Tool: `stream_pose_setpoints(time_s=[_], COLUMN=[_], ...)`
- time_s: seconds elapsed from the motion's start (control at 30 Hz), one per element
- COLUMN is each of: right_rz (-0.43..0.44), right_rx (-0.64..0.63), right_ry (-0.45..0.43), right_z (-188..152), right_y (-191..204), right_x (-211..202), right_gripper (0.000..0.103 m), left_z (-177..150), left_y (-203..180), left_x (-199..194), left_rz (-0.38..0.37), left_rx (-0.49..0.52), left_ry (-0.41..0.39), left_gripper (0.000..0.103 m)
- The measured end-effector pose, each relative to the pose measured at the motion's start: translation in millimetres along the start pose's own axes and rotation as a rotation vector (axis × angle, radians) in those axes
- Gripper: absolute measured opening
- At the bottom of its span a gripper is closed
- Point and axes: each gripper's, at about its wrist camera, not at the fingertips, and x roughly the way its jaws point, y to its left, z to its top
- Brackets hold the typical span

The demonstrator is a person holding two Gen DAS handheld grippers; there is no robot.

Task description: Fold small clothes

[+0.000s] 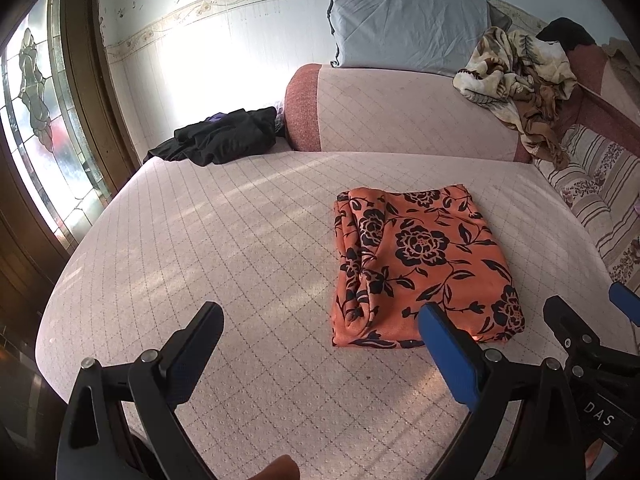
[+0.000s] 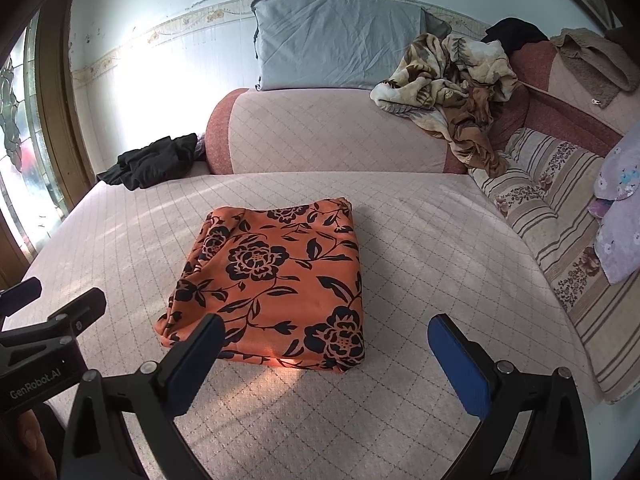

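Note:
An orange cloth with black flowers (image 1: 420,264) lies folded into a neat rectangle on the pink quilted sofa seat (image 1: 240,240); it also shows in the right wrist view (image 2: 276,284). My left gripper (image 1: 320,324) is open and empty, just in front of and left of the cloth. My right gripper (image 2: 326,332) is open and empty, hovering by the cloth's near edge. The right gripper's fingers (image 1: 568,320) show at the right edge of the left wrist view. The left gripper's fingers (image 2: 60,312) show at the left edge of the right wrist view.
A black garment (image 2: 152,162) lies at the back left of the seat. A crumpled floral blanket (image 2: 452,80) and a grey pillow (image 2: 340,44) sit on the backrest. Striped cushions (image 2: 560,216) and a purple cloth (image 2: 620,208) are at the right. A stained-glass door (image 1: 36,92) stands at left.

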Motion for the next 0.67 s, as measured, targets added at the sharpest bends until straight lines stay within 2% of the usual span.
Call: stream_pose_setpoints(time_s=[0.47,0.67], right_rz=[0.000,0.005], right_rx=[-0.020,-0.021], right_ry=[0.011,0.018], right_z=[6,7], right_y=[-4,-5], right_x=[13,21], right_gripper=[0.103,0.103], left_z=[10,16], left_y=[-3,-4], left_x=[13,20], left_rz=[-0.034,-0.039], left_rx=[-0.010,-0.007], left_ry=[0.007,-0.016], left_gripper=[0.098,0.098])
